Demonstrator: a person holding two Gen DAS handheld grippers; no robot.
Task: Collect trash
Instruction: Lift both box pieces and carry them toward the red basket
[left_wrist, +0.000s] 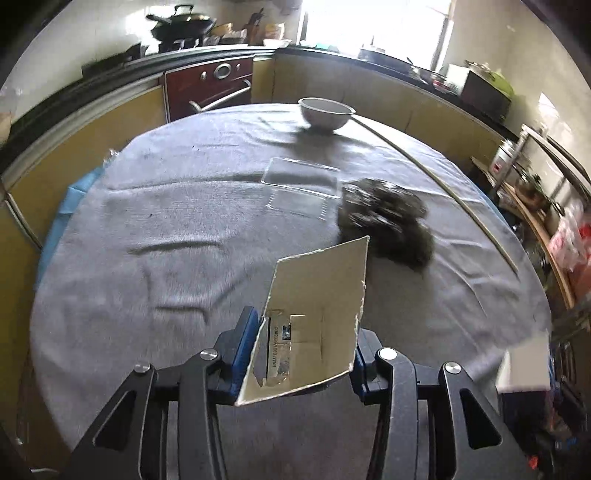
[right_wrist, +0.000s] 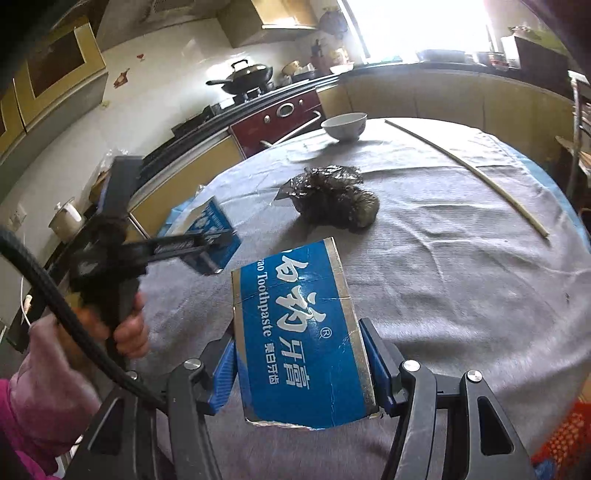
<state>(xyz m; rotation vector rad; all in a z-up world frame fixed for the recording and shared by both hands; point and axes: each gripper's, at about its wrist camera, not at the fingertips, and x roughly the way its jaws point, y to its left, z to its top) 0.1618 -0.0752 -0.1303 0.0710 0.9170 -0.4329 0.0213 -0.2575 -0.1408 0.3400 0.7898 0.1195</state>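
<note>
My left gripper (left_wrist: 304, 350) is shut on a torn piece of toothpaste box (left_wrist: 317, 280), its white inside facing the camera. In the right wrist view that same gripper (right_wrist: 207, 251) hangs at the left over the table edge, held by a hand, with the blue piece (right_wrist: 210, 221) in it. My right gripper (right_wrist: 301, 369) is shut on a larger blue toothpaste box piece (right_wrist: 299, 325), both blue pads pressing its sides. A crumpled black plastic bag (left_wrist: 384, 218) (right_wrist: 332, 199) lies mid-table, beyond both grippers. A clear plastic lid (left_wrist: 303, 184) lies just left of it.
A grey cloth covers the round table (left_wrist: 166, 229) (right_wrist: 461, 295). A white bowl (left_wrist: 325, 112) (right_wrist: 345, 125) stands at the far edge. A thin pale stick (left_wrist: 443, 181) (right_wrist: 465, 166) lies along the right side. Kitchen counters, a stove and an oven ring the far side.
</note>
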